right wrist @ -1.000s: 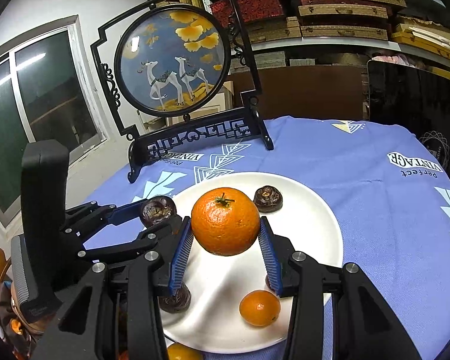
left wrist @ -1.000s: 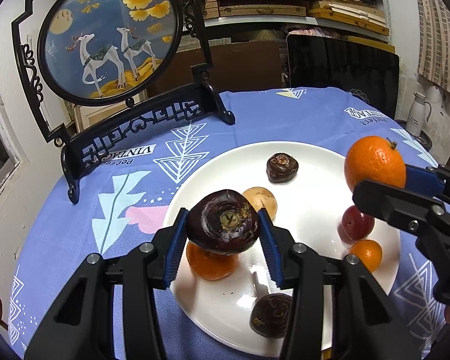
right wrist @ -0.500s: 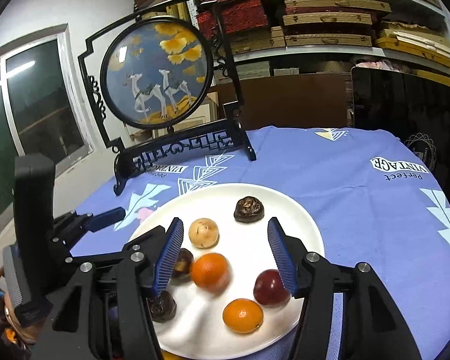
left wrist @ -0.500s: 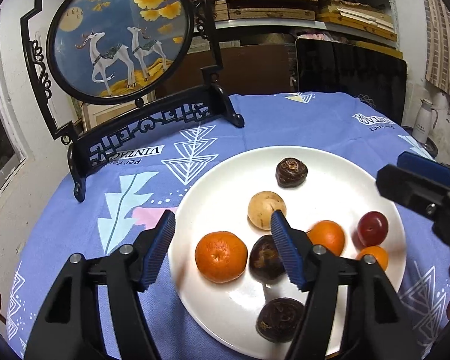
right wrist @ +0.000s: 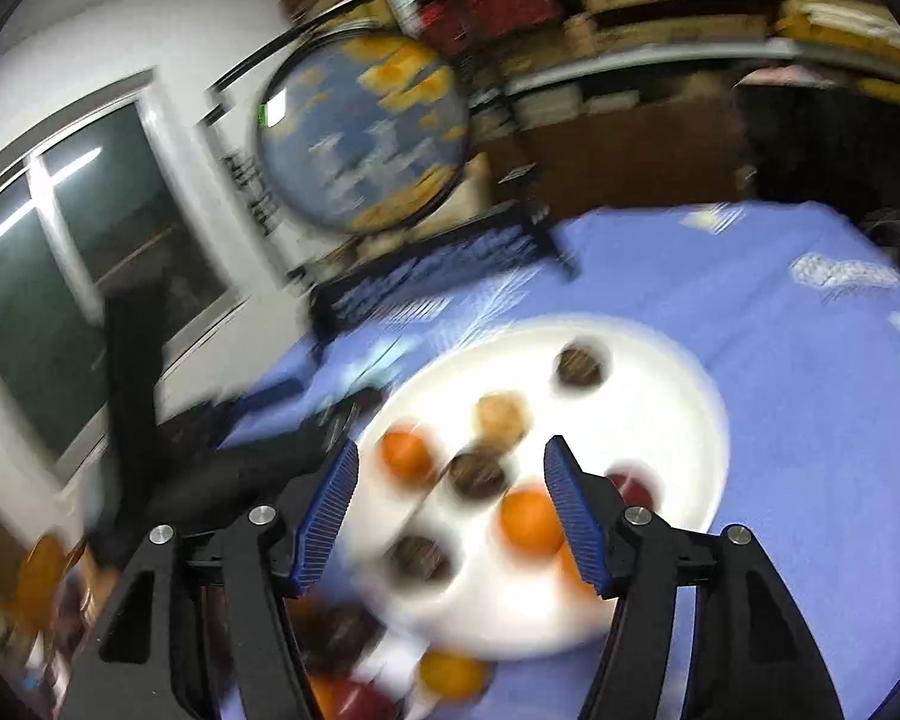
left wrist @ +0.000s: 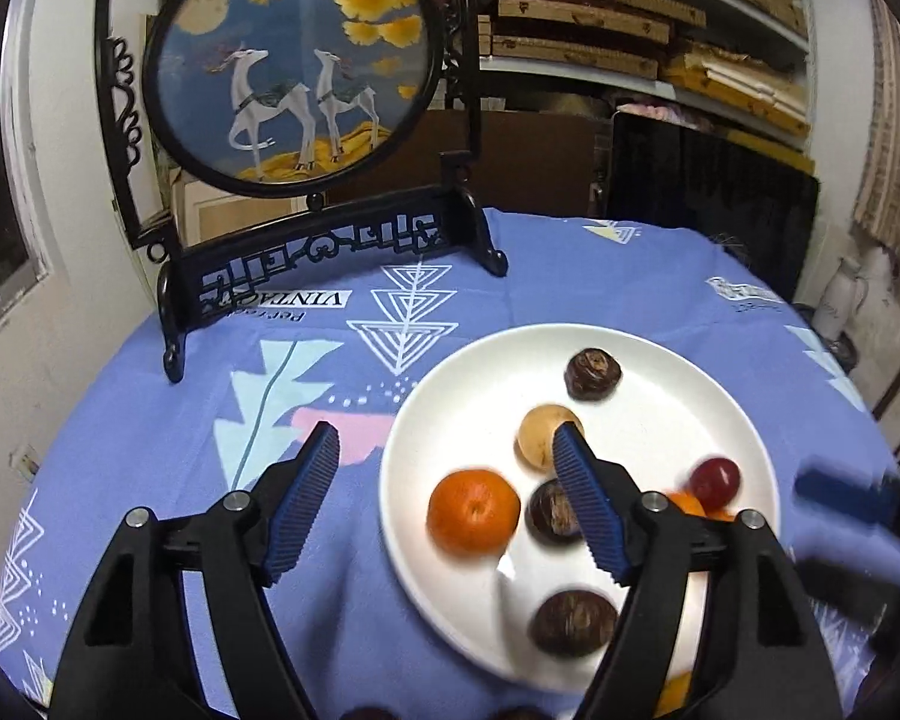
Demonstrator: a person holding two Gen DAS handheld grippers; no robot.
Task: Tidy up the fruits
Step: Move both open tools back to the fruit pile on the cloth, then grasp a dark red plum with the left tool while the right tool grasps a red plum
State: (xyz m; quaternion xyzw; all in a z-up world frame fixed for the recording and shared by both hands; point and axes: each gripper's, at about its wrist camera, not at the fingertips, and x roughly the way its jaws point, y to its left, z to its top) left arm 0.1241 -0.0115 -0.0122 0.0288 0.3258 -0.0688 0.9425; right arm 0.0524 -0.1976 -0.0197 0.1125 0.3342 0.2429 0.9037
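A white plate (left wrist: 660,372) on the blue cloth carries several fruits: an orange (left wrist: 473,511), dark brown round fruits (left wrist: 592,374), a pale tan one (left wrist: 537,435) and a red one (left wrist: 714,483). My left gripper (left wrist: 447,495) hovers over the plate's left rim, its jaws opening with nothing pressed between the pads. The right wrist view is blurred; there my right gripper (right wrist: 450,507) hangs above the plate (right wrist: 678,396) with jaws opening, and the oranges (right wrist: 528,519) and dark fruits (right wrist: 477,474) lie below them.
A round deer picture on a black carved stand (left wrist: 306,252) stands at the table's far left. Shelves of flat boxes and a dark chair (left wrist: 708,192) lie behind. More fruit (right wrist: 450,675) lies off the plate at the near table edge.
Both grippers let go: the left dropped its dark fruit and the right its orange onto the plate. Both jaws widened and both hands drew back from the plate.
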